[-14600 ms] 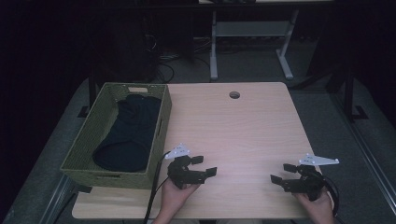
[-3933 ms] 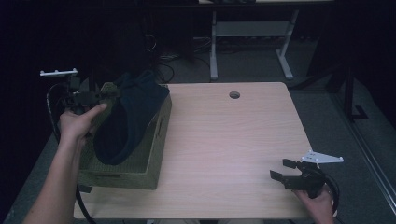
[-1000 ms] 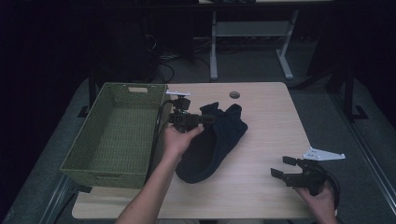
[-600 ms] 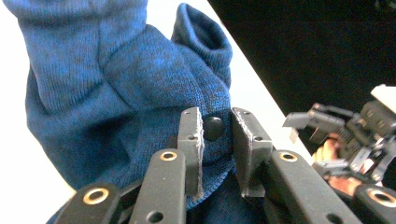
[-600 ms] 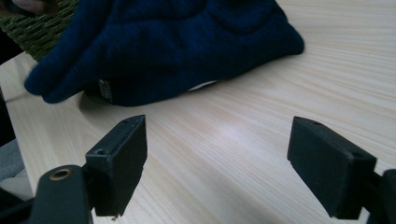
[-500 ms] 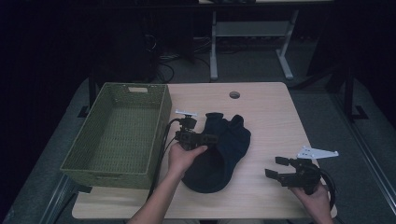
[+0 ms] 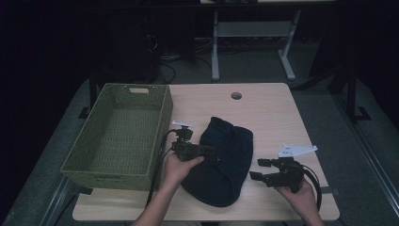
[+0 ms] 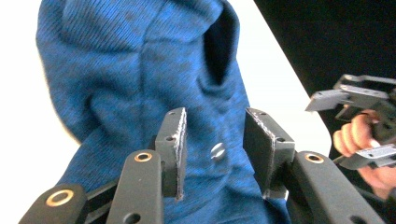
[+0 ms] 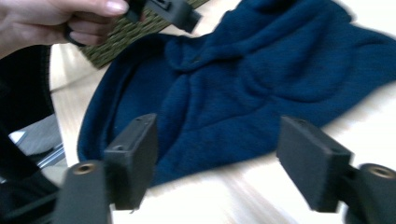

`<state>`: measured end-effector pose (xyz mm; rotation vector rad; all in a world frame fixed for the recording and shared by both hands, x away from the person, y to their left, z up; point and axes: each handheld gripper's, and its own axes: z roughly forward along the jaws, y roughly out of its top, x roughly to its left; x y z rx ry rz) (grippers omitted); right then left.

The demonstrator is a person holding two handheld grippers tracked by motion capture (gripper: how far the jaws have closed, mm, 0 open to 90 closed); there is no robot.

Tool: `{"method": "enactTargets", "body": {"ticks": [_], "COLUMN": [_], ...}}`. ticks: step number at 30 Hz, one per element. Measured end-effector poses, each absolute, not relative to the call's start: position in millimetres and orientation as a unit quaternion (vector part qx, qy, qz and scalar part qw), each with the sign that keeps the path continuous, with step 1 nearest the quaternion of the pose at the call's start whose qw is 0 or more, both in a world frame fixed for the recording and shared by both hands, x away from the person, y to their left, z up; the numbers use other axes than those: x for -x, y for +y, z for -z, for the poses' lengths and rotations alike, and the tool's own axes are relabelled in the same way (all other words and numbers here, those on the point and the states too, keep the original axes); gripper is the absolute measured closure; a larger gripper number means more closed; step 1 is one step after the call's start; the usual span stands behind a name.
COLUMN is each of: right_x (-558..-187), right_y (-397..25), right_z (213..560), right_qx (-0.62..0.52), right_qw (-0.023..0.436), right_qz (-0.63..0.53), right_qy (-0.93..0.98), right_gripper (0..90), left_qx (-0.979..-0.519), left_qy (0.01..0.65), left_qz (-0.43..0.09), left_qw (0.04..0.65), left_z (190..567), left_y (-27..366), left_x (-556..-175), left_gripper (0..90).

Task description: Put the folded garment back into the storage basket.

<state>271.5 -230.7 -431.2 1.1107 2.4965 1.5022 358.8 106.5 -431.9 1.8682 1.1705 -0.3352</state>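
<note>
A dark blue knitted garment (image 7: 223, 162) lies bunched on the wooden table (image 7: 273, 113), just right of the green woven basket (image 7: 117, 136). My left gripper (image 7: 211, 151) hovers over the garment's left side. In the left gripper view its jaws stand open (image 8: 212, 116) above the blue knit (image 8: 140, 70), with a small button (image 8: 217, 150) between them and nothing pinched. My right gripper (image 7: 258, 169) sits at the garment's right edge. In the right gripper view it is wide open (image 9: 219, 126) and faces the cloth (image 9: 243, 88).
The basket holds nothing that I can see, and its corner (image 9: 121, 35) shows behind the person's left hand (image 9: 56, 23). A cable hole (image 7: 236, 96) marks the far side of the table. A metal stand (image 7: 249, 42) is on the dark floor beyond.
The left gripper came down and toward the near edge with the garment, which now lies in a heap on the table. The right gripper shifted slightly left toward the cloth.
</note>
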Motion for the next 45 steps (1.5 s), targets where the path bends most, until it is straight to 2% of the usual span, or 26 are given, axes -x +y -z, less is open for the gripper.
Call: {"method": "enactTargets", "body": {"ticks": [1, 3, 4, 5, 7, 10, 15, 23, 32, 37, 45], "right_x": [-272, -273, -273, -273, -275, -277, -281, -286, -293, -299, -299], "right_y": [-222, -213, -213, -201, -190, -175, -164, -170, -185, -205, -212], "right_z": [433, 435, 435, 439, 443, 452, 464, 465, 464, 462, 461], "right_qx": [-0.345, -0.338, -0.338, -0.33, -0.322, -0.315, -0.312, -0.308, -0.319, -0.342, -0.34], "right_qw": [-0.007, -0.019, -0.019, -0.034, -0.044, -0.06, -0.07, -0.08, -0.08, -0.072, -0.072], "right_qz": [-0.48, -0.475, -0.475, -0.465, -0.451, -0.43, -0.395, -0.377, -0.367, -0.362, -0.359], "right_qy": [0.806, 0.812, 0.812, 0.821, 0.831, 0.844, 0.861, 0.87, 0.87, 0.864, 0.866], "right_gripper": [43.7, 52.9, 52.9, 61.4, 69.8, 75.0, 80.0, 86.4, 87.5, 87.2, 84.6], "left_qx": [-0.755, -0.758, -0.758, -0.758, -0.762, -0.765, -0.776, -0.776, -0.78, -0.779, -0.778], "left_qy": [0.47, 0.471, 0.471, 0.476, 0.477, 0.48, 0.478, 0.482, 0.467, 0.453, 0.436], "left_qz": [0.131, 0.127, 0.127, 0.122, 0.117, 0.111, 0.105, 0.119, 0.137, 0.166, 0.16], "left_qw": [0.438, 0.433, 0.433, 0.428, 0.422, 0.414, 0.398, 0.388, 0.393, 0.402, 0.423], "left_z": [435, 438, 438, 442, 444, 445, 448, 455, 459, 463, 461], "left_y": [108, 110, 110, 113, 115, 116, 116, 119, 113, 108, 105], "left_x": [-357, -355, -355, -352, -351, -349, -345, -337, -321, -312, -307], "left_gripper": [59.9, 59.8, 59.9, 60.3, 60.9, 61.7, 60.1, 60.3, 61.0, 62.0, 61.2]}}
